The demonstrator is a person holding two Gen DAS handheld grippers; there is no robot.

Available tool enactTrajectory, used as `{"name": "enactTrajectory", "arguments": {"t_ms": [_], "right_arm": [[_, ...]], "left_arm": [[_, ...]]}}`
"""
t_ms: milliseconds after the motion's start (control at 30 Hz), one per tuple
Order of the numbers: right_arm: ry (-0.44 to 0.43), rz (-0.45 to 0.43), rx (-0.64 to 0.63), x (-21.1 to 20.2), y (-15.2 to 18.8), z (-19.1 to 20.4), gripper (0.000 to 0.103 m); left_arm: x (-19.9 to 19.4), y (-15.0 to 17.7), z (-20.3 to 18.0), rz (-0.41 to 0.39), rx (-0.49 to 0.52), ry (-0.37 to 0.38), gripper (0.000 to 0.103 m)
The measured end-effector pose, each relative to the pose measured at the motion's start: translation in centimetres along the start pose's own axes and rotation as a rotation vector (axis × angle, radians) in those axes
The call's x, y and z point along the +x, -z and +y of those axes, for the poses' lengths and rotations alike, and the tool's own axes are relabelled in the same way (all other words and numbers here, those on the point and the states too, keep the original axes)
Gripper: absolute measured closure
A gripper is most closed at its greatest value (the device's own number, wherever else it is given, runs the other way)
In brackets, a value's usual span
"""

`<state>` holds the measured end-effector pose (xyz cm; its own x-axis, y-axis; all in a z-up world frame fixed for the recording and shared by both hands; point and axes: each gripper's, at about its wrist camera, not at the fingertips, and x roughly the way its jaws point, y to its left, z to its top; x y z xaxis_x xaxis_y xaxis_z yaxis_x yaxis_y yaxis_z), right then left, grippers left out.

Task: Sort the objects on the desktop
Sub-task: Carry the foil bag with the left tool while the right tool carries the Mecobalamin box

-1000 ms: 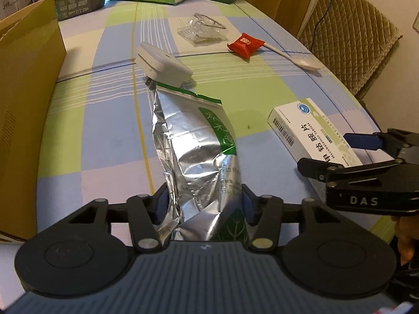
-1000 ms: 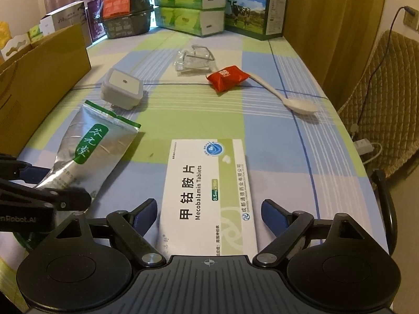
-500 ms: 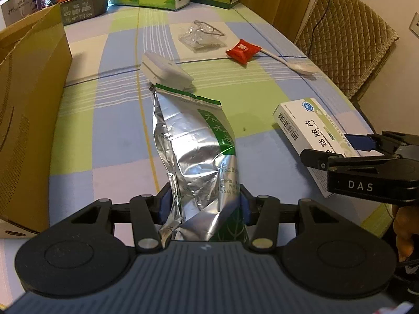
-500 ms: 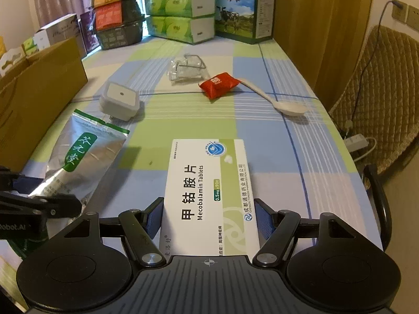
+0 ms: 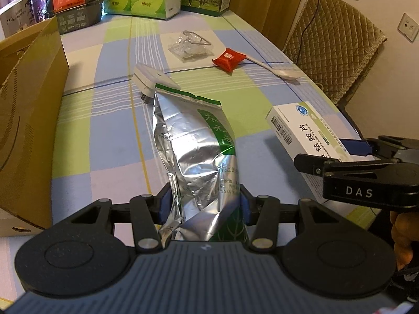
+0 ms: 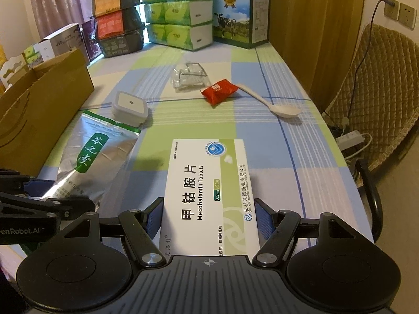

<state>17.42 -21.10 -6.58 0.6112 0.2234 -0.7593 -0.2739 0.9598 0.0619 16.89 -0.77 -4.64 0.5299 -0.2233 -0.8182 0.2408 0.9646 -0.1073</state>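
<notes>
1. The left claw (image 5: 204,204) is clamped on the lower end of a silver foil pouch (image 5: 193,141) with a green label; its blue pads press the crumpled foil from both sides.
2. The pouch reaches forward from the claw, over the checked tablecloth of the table (image 5: 104,136). Whether its far end rests on the cloth or hangs above it cannot be told.
3. The right claw (image 6: 208,219) is clamped on a white and green box of Mecobalamin tablets (image 6: 207,183), one pad against each long side, printed face up.
4. In the left wrist view the tablet box (image 5: 301,128) sits to the right of the pouch, with the right claw (image 5: 348,151) gripping its near end and part of a hand (image 5: 403,233) below it.
5. In the right wrist view the pouch (image 6: 94,157) lies to the left of the box, its near end inside the left claw (image 6: 42,196).
6. Just past the pouch's far edge lies a small white square device (image 5: 153,79).
7. An open cardboard box (image 5: 28,110) stands along the left side of the table.
8. Farther out lie a clear plastic packet (image 5: 189,45), a red sachet (image 5: 229,57) and a white spoon (image 5: 280,70); the sachet overlaps the spoon's handle.
9. At the far end stand stacked green tissue packs (image 6: 180,10) and a carton with a cow picture (image 6: 238,18).
10. A quilted chair (image 5: 332,47) stands off the table's right edge.
</notes>
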Motion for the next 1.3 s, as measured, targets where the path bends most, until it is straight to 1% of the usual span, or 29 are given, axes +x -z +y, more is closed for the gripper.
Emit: {"name": "enactTrajectory", "arguments": {"t_ms": [467, 800, 1000, 1300], "right_arm": [[-0.003, -0.035, 0.022, -3.9, 0.5, 1.2, 0.035], [-0.003, -0.084, 0.028, -6.8, 0.5, 2.5, 0.035], [-0.003, -0.101, 0.030, -8.1, 0.4, 3.6, 0.035], [-0.020, -0.119, -0.006, -9.1, 0.0, 6.1, 0.035]], "left_arm": [[-3.9, 0.8, -0.6, -0.037, 0.025, 0.006, 0.059], [-6.9, 1.7, -1.1, -0.078, 0.047, 0.008, 0.059], [-9.0, 2.1, -0.5, -0.106, 0.060, 0.009, 0.059], [-11.4, 2.7, 1.2, -0.143, 0.052, 0.000, 0.059]]}}
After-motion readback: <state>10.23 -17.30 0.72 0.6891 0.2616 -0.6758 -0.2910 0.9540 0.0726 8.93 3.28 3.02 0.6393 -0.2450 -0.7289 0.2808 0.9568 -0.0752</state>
